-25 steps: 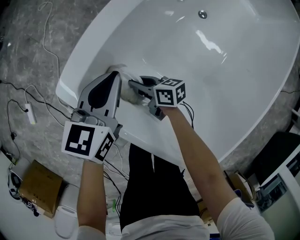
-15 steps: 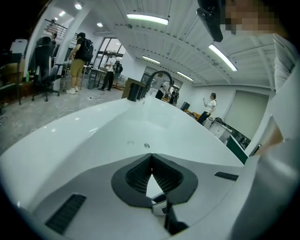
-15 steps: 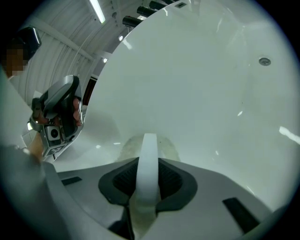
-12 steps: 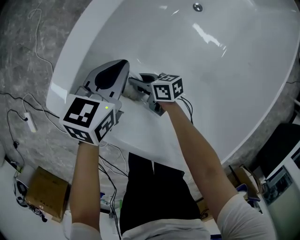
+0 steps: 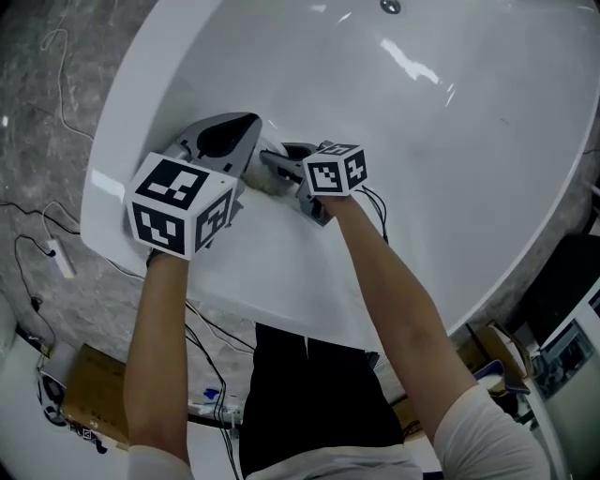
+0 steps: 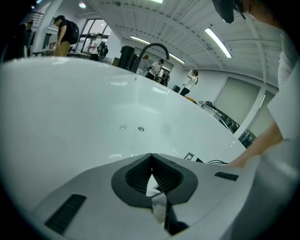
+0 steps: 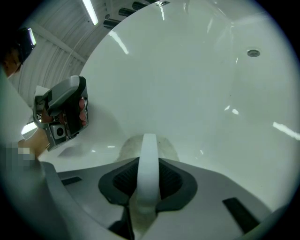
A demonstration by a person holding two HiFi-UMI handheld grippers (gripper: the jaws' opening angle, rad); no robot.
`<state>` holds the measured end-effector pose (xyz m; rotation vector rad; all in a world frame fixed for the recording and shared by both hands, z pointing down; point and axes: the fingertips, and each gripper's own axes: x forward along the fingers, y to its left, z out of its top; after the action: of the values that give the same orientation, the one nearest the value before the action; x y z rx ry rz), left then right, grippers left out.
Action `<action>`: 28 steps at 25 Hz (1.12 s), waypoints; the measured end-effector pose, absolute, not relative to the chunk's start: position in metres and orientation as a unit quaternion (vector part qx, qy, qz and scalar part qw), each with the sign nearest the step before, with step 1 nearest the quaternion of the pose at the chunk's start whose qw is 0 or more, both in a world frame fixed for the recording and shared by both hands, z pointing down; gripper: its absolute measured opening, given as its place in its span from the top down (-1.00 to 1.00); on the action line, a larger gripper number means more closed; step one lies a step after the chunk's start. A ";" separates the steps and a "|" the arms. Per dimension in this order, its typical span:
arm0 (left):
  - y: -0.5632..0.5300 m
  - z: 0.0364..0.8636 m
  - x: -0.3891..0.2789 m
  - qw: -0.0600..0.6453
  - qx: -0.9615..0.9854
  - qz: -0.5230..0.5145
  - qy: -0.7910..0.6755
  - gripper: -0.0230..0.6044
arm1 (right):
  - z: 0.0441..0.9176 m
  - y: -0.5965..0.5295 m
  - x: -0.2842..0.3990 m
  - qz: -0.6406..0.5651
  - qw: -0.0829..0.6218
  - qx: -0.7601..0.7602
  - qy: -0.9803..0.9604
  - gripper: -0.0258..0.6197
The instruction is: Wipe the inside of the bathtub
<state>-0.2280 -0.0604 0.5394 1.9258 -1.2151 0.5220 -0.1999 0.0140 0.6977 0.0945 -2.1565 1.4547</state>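
Wiping step, at the near end of the bathtub (image 5: pixel 441 141): the right gripper (image 5: pixel 274 171) is clamped on a white cloth (image 7: pixel 149 154), and the cloth is pressed against the inner wall just below the rim (image 5: pixel 112 178). Beside it, the left gripper (image 5: pixel 246 131) has its jaws closed on nothing and sits at the same end of the tub. My guess is it's only bracing. To do this well I'd hold the clamp firm so the cloth can't slip out, lay it flat on the wall instead of on an edge, and sweep in overlapping passes down the curve toward the drain (image 5: pixel 390 7). Can't tell how much is already wiped, so assume the whole basin needs covering. Main risk is hard jaw tips scraping the enamel if the cloth folds away — cloth face leads, not the jaws. I'd also lift the idle gripper clear of the stroke path.
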 end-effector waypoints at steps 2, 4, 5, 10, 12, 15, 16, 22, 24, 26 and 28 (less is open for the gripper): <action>-0.060 0.550 -0.226 0.399 0.759 0.216 -0.467 0.89 | 0.705 0.012 -0.199 0.538 0.268 0.037 -0.798 0.62; -0.060 0.559 -0.223 0.402 0.761 0.229 -0.455 0.89 | 0.713 0.008 -0.198 0.539 0.268 0.040 -0.797 0.62; -0.059 0.563 -0.221 0.401 0.763 0.237 -0.449 0.89 | 0.718 0.007 -0.197 0.541 0.268 0.043 -0.796 0.62; -0.051 0.581 -0.217 0.408 0.763 0.259 -0.430 0.89 | 0.738 0.002 -0.192 0.542 0.280 0.057 -0.790 0.62; -0.051 0.588 -0.222 0.412 0.754 0.270 -0.434 0.89 | 0.749 -0.002 -0.190 0.542 0.286 0.067 -0.788 0.62; -0.051 0.596 -0.221 0.422 0.742 0.283 -0.436 0.89 | 0.763 -0.006 -0.185 0.550 0.285 0.078 -0.782 0.62; -0.051 0.599 -0.220 0.426 0.739 0.287 -0.436 0.89 | 0.766 -0.007 -0.184 0.554 0.282 0.081 -0.779 0.62; -0.049 0.608 -0.215 0.428 0.738 0.298 -0.428 0.90 | 0.778 -0.008 -0.172 0.554 0.297 0.096 -0.772 0.62; -0.047 0.611 -0.212 0.430 0.739 0.302 -0.421 0.89 | 0.779 -0.008 -0.166 0.547 0.306 0.096 -0.773 0.62; -0.046 0.613 -0.206 0.431 0.742 0.307 -0.411 0.89 | 0.779 -0.008 -0.158 0.543 0.315 0.097 -0.772 0.62; -0.043 0.616 -0.202 0.428 0.745 0.319 -0.399 0.89 | 0.779 -0.006 -0.147 0.540 0.324 0.102 -0.770 0.62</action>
<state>-0.2015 -0.0432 0.6165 1.8607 -0.9965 0.7977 -0.1468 -0.0061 0.7786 0.2673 -2.0196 1.4176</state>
